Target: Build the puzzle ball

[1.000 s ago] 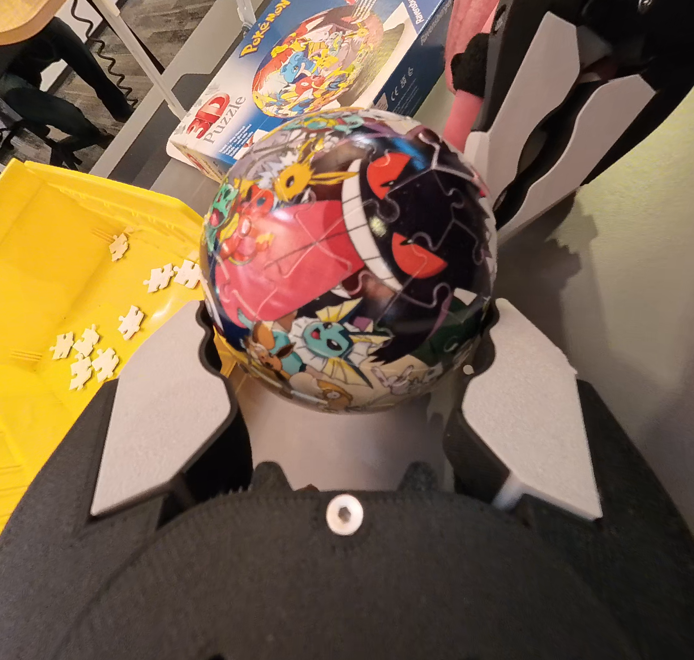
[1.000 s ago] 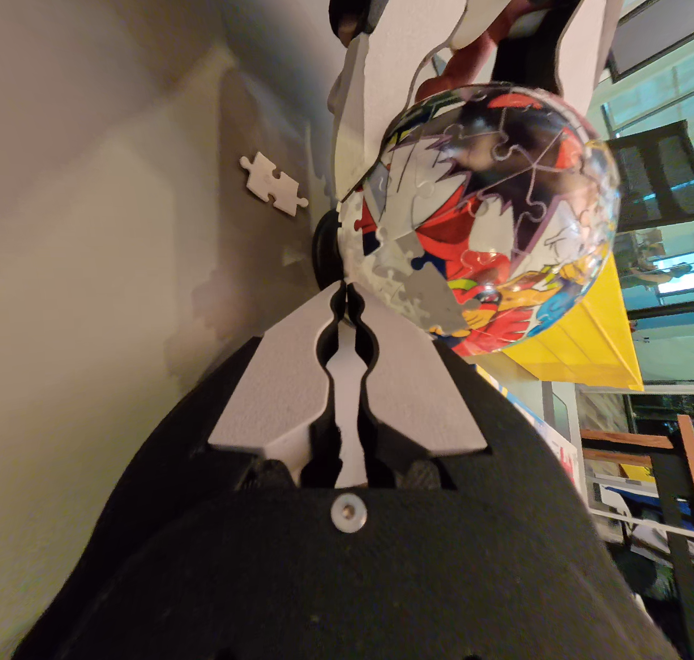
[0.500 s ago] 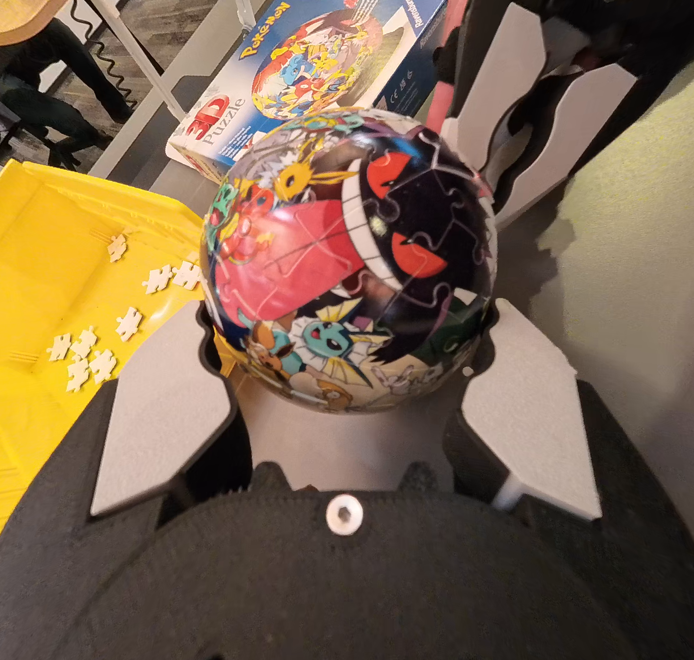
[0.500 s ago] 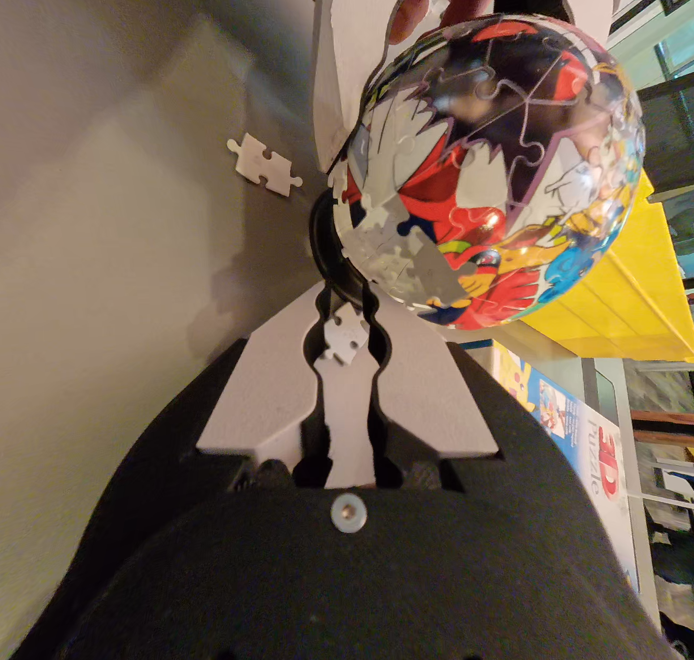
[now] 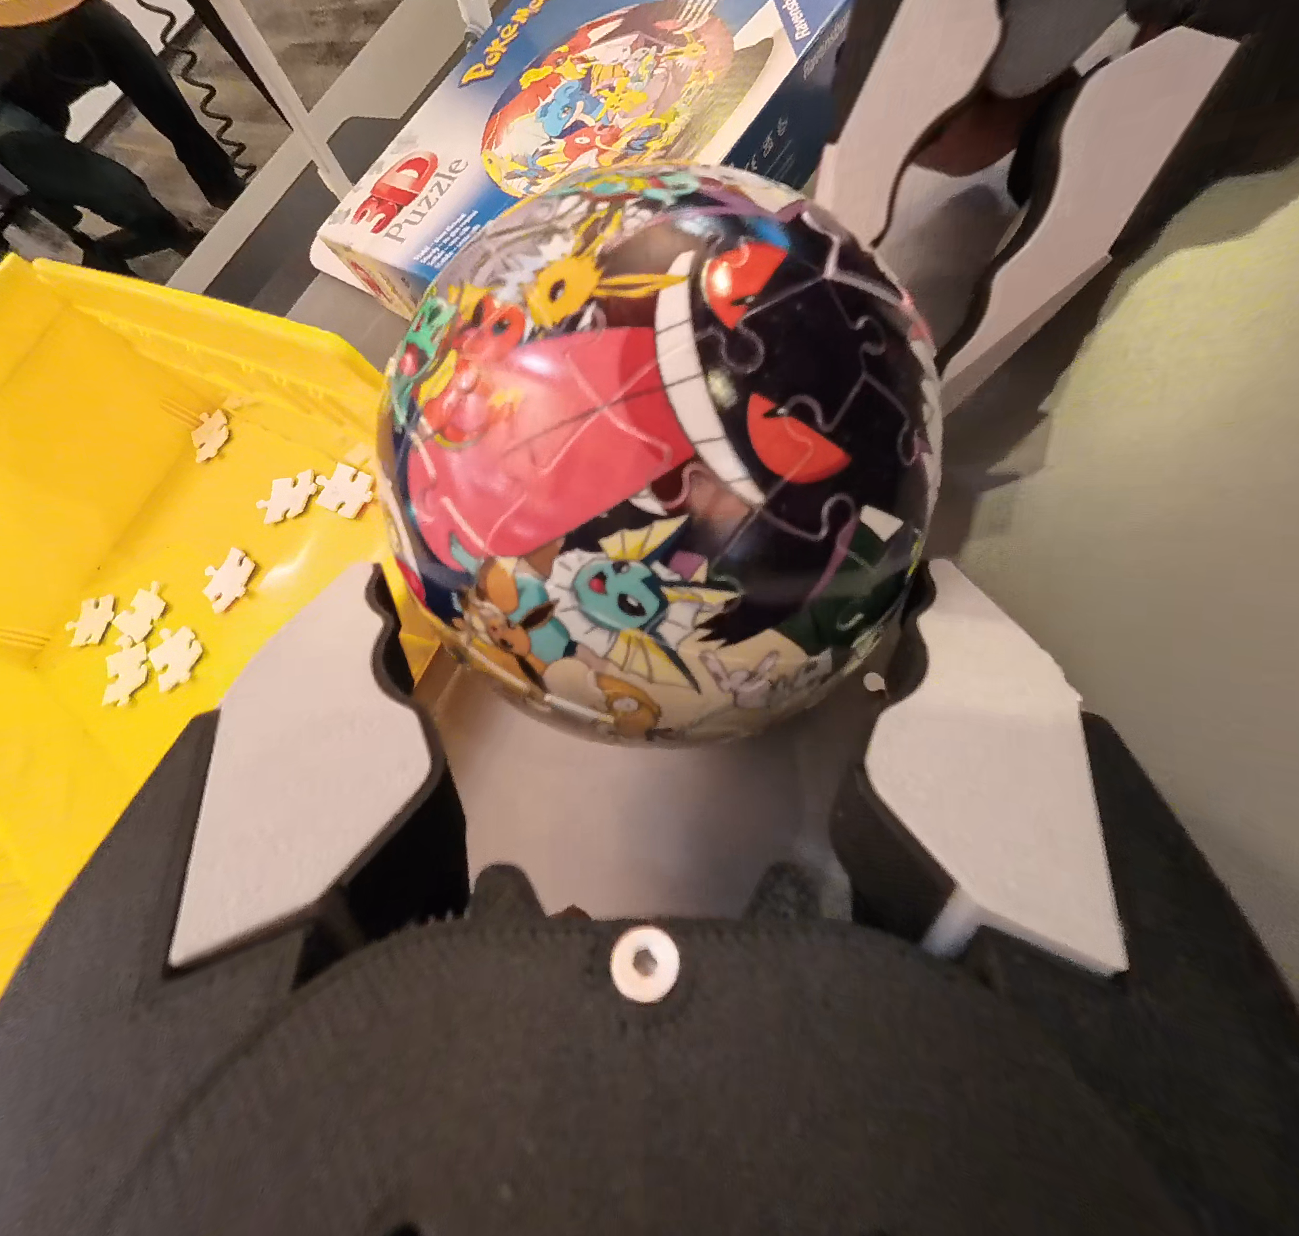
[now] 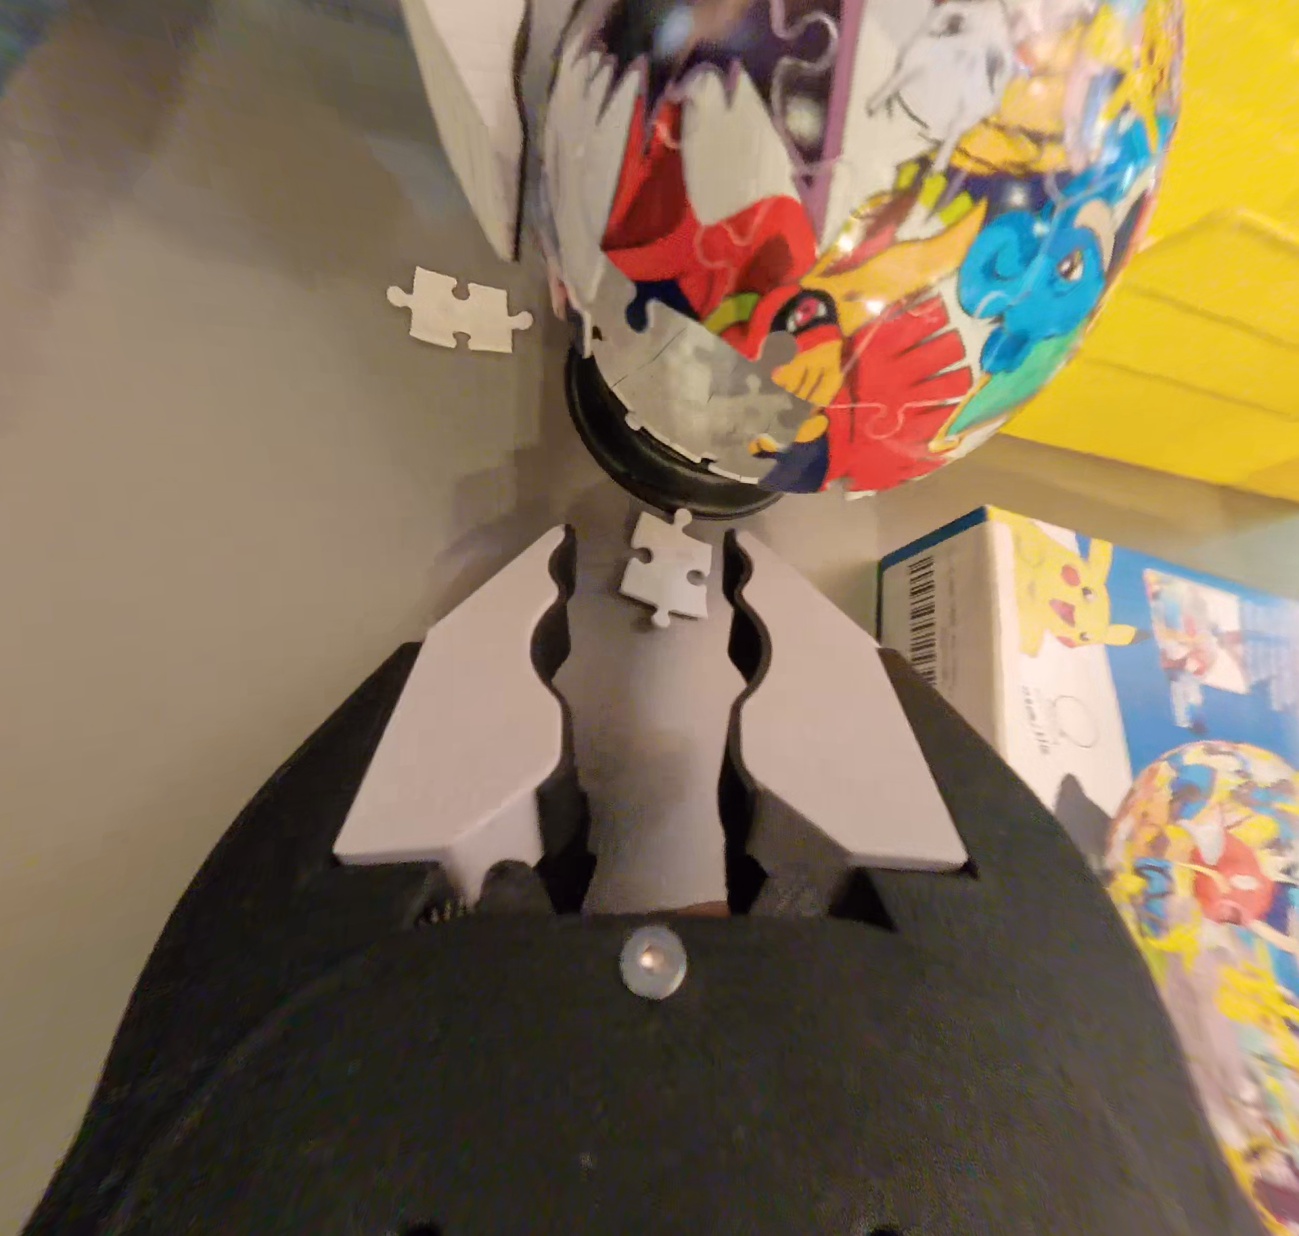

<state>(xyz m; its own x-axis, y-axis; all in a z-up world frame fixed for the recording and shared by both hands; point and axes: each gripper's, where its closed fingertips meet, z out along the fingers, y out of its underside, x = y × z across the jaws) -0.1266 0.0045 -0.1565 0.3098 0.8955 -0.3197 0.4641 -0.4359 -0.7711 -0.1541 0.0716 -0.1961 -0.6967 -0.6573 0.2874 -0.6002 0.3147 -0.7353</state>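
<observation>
The colourful puzzle ball [image 5: 661,457] sits between the fingers of my left gripper [image 5: 650,612], which is shut on its sides. In the right wrist view the ball [image 6: 879,183] rests on a black ring stand [image 6: 632,457] and has a grey unprinted patch near the stand. My right gripper [image 6: 650,541] is open. A white puzzle piece [image 6: 664,573] lies loose on the table between its fingertips, just below the stand. A joined pair of white pieces [image 6: 457,309] lies left of the stand. The right gripper also shows in the left wrist view [image 5: 921,246], beyond the ball.
A yellow bin [image 5: 105,464] with several loose white pieces [image 5: 140,640] stands left of the ball; it also shows in the right wrist view [image 6: 1195,288]. The blue puzzle box [image 5: 632,78] lies behind the ball and shows in the right wrist view [image 6: 1125,710]. The table is grey.
My right gripper has gone from shut to open, and a white piece now lies loose between its tips. It has also swung round the ball. The left gripper still holds the ball.
</observation>
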